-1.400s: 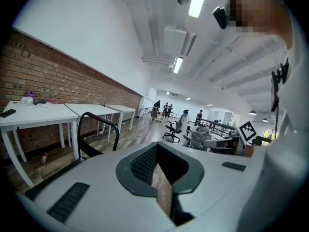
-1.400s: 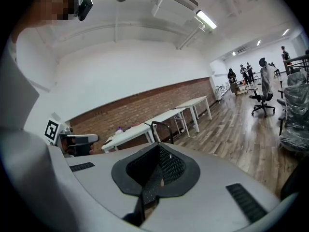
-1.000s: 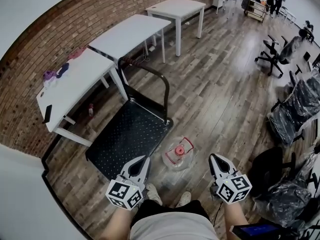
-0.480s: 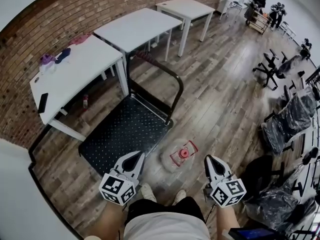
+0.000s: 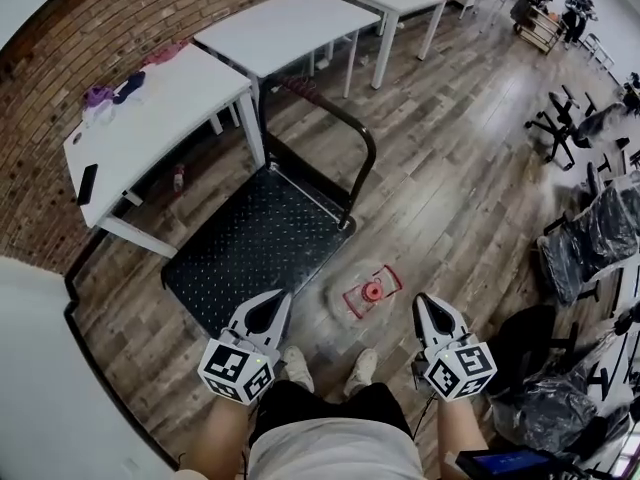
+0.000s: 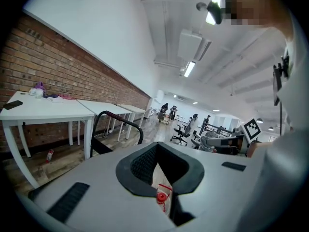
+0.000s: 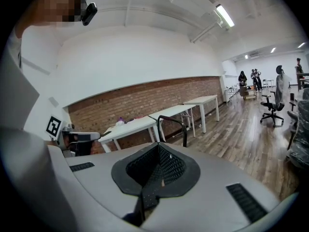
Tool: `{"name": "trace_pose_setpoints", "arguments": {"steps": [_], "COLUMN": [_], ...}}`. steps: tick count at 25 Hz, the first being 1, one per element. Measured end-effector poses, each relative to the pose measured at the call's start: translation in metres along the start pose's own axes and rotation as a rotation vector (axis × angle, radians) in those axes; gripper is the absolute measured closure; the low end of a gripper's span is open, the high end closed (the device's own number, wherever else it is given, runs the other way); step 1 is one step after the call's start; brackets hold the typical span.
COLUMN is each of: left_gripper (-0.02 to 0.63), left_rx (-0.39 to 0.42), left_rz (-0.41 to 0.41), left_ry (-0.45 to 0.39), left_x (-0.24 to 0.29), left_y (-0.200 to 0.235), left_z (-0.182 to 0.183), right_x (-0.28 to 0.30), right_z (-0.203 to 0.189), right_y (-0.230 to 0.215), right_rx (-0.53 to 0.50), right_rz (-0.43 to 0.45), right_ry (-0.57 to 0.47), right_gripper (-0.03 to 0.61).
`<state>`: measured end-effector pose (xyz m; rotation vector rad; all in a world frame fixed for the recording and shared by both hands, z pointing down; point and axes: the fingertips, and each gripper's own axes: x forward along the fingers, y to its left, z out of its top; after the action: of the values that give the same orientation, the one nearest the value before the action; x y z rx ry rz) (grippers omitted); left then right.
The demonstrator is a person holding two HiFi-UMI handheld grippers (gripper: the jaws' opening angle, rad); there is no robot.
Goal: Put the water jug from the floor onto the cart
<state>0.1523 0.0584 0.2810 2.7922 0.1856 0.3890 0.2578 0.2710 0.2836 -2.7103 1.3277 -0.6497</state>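
Observation:
The clear water jug (image 5: 364, 294), with a red cap and red handle, stands on the wood floor just off the near right corner of the black cart (image 5: 262, 240). The cart's deck is bare and its black push handle (image 5: 352, 136) rises at the far end. My left gripper (image 5: 272, 306) hovers left of the jug over the cart's near edge, shut and holding nothing. My right gripper (image 5: 430, 308) hovers right of the jug, also shut and holding nothing. In the left gripper view, the jug's red cap (image 6: 161, 197) shows through a thin slit under the left gripper (image 6: 157, 178).
White tables (image 5: 160, 128) stand along the brick wall behind the cart, with small items and a phone on the nearest. Office chairs (image 5: 590, 243), some wrapped in plastic, crowd the right side. My feet (image 5: 325, 368) are just behind the jug. People stand far off by a trolley (image 5: 540, 18).
I have stepped closer to the cart and jug. Both grippers have moved forward and slightly down, staying on either side of the jug. The jug has not moved.

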Motion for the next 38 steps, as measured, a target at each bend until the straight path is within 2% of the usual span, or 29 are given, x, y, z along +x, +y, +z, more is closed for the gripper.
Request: {"name": "trace_pose_setpoints", "arguments": {"steps": [8,12,17,26,33,38], "left_gripper": [0.615,0.615,0.615,0.615,0.615,0.615], "left_rx": [0.009,-0.013,-0.029,0.023,0.012,-0.007], "left_rz": [0.036,0.076,0.102,0.09,0.076,0.1], "left_ry": [0.033,0.081,0.117,0.179,0.217,0.226], "left_x": [0.028,0.042,0.064,0.103,0.107,0.099], "left_y": [-0.015,-0.006,0.019,0.051,0.069,0.088], "left_z": [-0.024,-0.058,-0.102,-0.165,-0.215,-0.245], "right_x": [0.035,0.064,0.105,0.139,0.169,0.186], "right_z": [-0.041,-0.082,-0.141,-0.229,-0.291,-0.328], "right_y": [-0.046,-0.068,-0.093,-0.111,-0.116,-0.117], "right_rx": [0.025,0.023,0.0,-0.052,-0.139,-0.178], "right_rz": [0.083,0.109,0.101,0.105,0.107,0.118], "right_ry": [0.065,0.134,0.204,0.286,0.337,0.361], "right_gripper": [0.557,0.472,0.427,0.334,0.267,0.235]}}
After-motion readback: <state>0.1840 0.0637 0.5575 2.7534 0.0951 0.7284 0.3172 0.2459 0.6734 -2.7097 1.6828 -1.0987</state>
